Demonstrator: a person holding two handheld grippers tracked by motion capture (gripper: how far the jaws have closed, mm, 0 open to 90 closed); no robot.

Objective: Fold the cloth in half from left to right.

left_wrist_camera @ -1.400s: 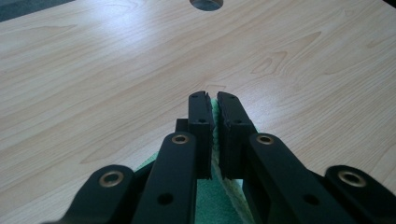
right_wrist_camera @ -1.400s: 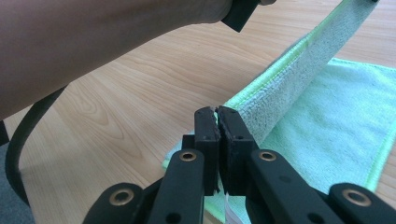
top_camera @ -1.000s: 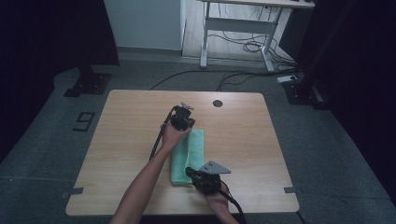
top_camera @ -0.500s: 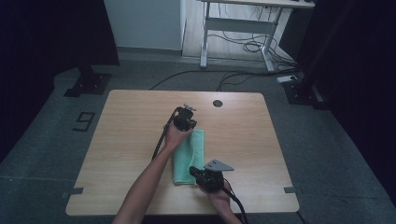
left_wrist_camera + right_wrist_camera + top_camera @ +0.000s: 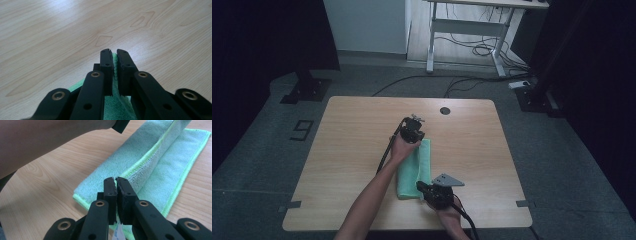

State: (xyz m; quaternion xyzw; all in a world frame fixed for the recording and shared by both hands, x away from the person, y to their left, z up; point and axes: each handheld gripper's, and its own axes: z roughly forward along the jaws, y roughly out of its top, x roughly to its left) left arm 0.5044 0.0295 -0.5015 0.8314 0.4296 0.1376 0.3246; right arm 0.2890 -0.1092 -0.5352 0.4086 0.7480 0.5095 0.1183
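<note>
A green cloth (image 5: pixel 414 167) lies folded lengthwise on the wooden table (image 5: pixel 352 145). My left gripper (image 5: pixel 413 139) points down at its far end, shut on the cloth's edge. In the left gripper view, the left gripper (image 5: pixel 114 53) has a strip of green cloth (image 5: pixel 115 72) pinched between its jaws. My right gripper (image 5: pixel 420 186) is at the near end, shut on the same edge. The right gripper view shows the right gripper (image 5: pixel 116 180) holding a layer of the cloth (image 5: pixel 155 162) raised in a ridge that runs up toward the other gripper.
A round dark cable hole (image 5: pixel 445 110) sits near the table's far edge. The person's left forearm (image 5: pixel 372 195) crosses the near left of the table. Beyond the table stand a desk frame (image 5: pixel 462 30), floor cables and a dark stand base (image 5: pixel 307 90).
Both grippers have edged slightly to the right with the cloth's edge still in them. The cloth's fold looks a little narrower.
</note>
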